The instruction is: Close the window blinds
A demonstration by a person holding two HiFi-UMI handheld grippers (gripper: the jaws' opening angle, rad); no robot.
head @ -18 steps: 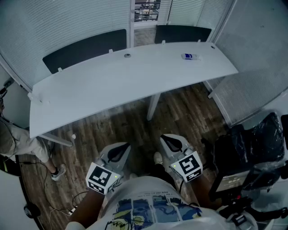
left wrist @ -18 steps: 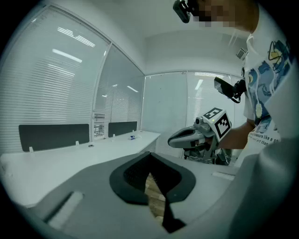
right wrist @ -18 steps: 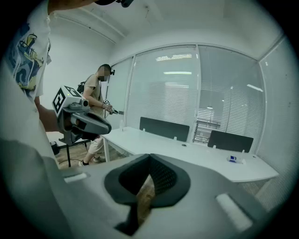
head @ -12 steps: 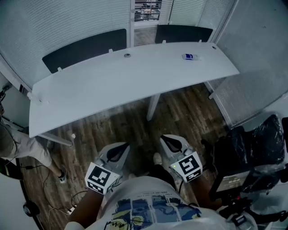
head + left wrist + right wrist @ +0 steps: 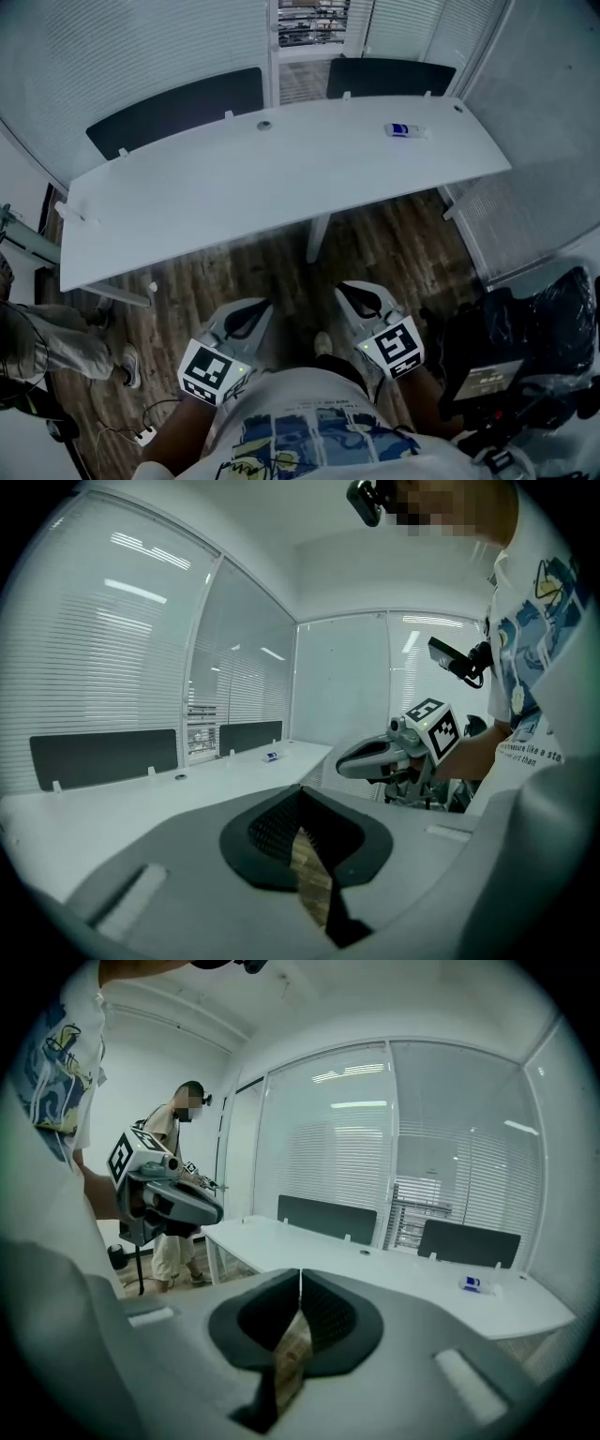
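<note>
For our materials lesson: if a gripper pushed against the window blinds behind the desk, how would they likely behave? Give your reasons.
The blinds are rows of thin horizontal slats, so they would probably bend and sway rather than resist a push. Slats that thin are likely light for their size, and a hard push could easily kink them.

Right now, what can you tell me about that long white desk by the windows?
The desk is long, white and smooth-topped, with a gently curved front edge. It stands on a wood-look floor in front of the blinds. A white leg shows under its middle. Two dark panels rise behind its far edge. A small blue-and-white item lies near its right end.
</note>
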